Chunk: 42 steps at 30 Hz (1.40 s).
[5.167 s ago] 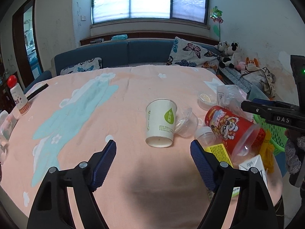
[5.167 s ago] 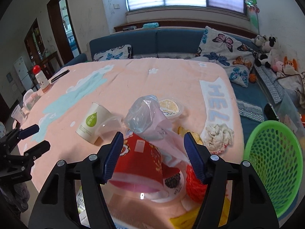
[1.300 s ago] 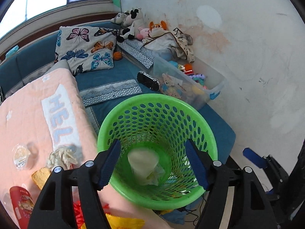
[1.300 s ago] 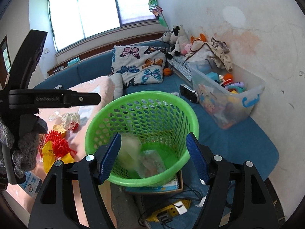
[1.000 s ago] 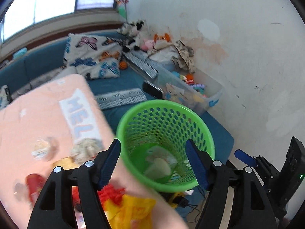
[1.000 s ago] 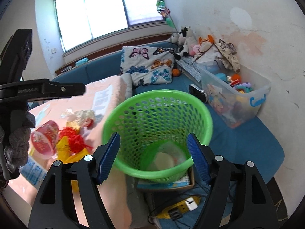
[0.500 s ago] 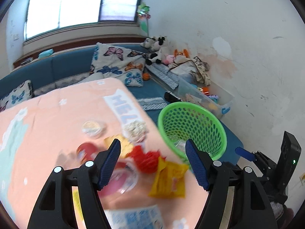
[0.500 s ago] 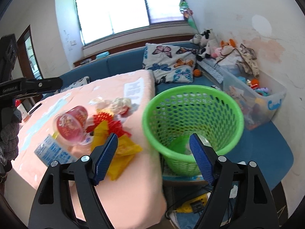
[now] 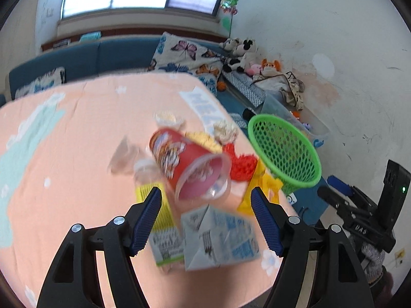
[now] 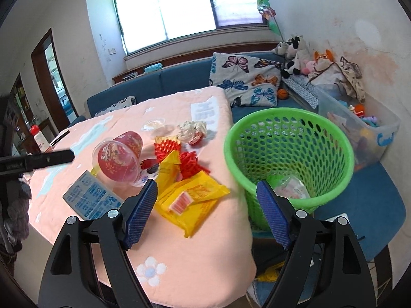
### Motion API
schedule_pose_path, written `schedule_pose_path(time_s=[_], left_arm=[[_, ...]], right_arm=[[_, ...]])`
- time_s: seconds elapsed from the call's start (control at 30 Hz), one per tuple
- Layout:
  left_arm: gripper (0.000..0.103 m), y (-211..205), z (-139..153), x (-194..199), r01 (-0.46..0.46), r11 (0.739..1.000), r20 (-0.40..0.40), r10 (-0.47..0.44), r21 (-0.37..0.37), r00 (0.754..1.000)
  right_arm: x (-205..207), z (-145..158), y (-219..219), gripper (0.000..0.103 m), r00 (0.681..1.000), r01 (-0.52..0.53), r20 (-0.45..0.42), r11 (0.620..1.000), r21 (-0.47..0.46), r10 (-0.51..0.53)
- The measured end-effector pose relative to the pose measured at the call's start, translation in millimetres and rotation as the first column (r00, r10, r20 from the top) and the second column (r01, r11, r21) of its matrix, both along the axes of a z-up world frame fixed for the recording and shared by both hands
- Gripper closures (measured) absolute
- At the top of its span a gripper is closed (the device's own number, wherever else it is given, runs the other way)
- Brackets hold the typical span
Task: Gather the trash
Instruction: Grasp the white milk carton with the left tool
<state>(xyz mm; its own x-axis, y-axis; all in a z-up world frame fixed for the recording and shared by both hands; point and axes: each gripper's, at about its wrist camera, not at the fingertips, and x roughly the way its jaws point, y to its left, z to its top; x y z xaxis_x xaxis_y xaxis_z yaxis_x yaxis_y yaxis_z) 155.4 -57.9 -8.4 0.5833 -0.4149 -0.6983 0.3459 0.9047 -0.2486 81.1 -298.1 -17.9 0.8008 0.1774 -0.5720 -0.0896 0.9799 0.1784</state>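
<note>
Red cup (image 9: pixel 188 164) toppled on bench (image 9: pixel 84 128), mouth toward camera; left hand-held gripper (image 9: pixel 205 214) and right hand-held gripper (image 10: pixel 206 209) angled downward, jaws apart, empty, right's just widening.

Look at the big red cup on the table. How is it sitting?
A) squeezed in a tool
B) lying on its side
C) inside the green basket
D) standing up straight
B. The red cup lies tipped on its side on the pink tablecloth, its open mouth facing the cameras, apart from the green basket and with no tool touching it.

Green basket (image 10: pixel 287 138): perforated glossy plastic. Tablecloth (image 10: pixel 179 251): matt soft cloth. Red cup (image 9: pixel 190 164): glossy, clear plastic lid.
</note>
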Motion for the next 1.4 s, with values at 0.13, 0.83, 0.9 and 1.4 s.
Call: schedule_pose_path(time_s=[0.13, 0.83, 0.9, 1.4], left_arm=[[0.034, 3, -19, -6, 0.009, 0.999, -0.048, -0.011, -0.039, 0.999], [0.034, -8, -47, 21, 0.094, 0.994, -0.115, -0.099, -0.053, 0.988], [0.034, -10, -47, 22, 0.099, 0.994, -0.114, -0.103, -0.044, 0.988], [0.035, -21, -39, -2, 0.124, 0.989, -0.073, -0.130, -0.078, 0.989]], right_arm=[[1, -4, 6, 0.024, 1.000, -0.010, -0.013, 1.000, 0.006, 0.010], [-1, -12, 8, 0.023, 0.999, -0.005, -0.036, 1.000, 0.030, 0.006], [0, -12, 8, 0.023, 0.999, -0.003, -0.036, 0.999, 0.033, 0.004], [-4, -14, -1, 0.023, 0.999, 0.019, -0.036, 0.998, 0.054, -0.017]])
